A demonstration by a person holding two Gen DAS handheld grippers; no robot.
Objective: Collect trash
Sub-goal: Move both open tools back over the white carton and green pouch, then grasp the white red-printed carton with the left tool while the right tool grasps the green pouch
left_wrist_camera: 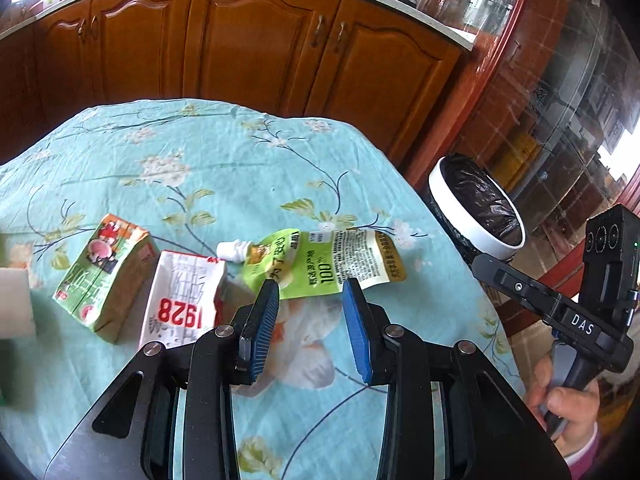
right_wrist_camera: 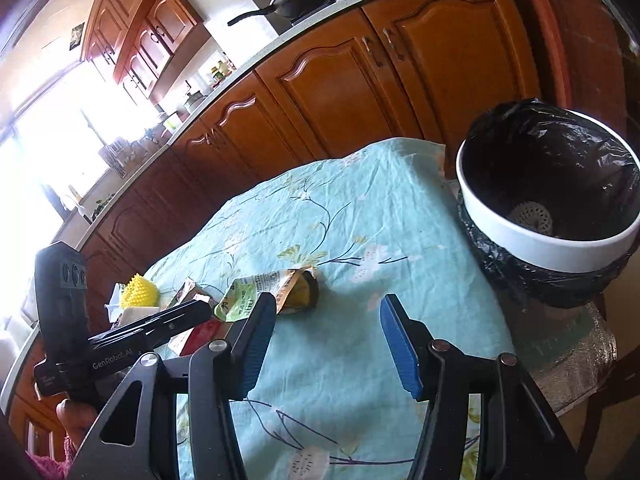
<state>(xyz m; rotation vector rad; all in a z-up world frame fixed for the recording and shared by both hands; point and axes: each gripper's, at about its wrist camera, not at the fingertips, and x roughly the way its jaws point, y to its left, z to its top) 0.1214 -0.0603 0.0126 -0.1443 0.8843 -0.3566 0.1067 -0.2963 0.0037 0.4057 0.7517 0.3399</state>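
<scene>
I see the green pouch (left_wrist_camera: 316, 260) lying crosswise just ahead of my left gripper (left_wrist_camera: 311, 296), nearer it than my right gripper (right_wrist_camera: 328, 316), both spread and empty.

Wooden base cabinets (left_wrist_camera: 256, 40) carry a pale countertop (right_wrist_camera: 320, 20); a bright window (right_wrist_camera: 52, 140) admits daylight at the left.

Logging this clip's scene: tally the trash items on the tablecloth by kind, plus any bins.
Drink cartons: 2, a green carton and a white-and-red carton
Spouted pouches: 1, the green pouch
Bins: 1, the lined trash bin
Total: 4
</scene>
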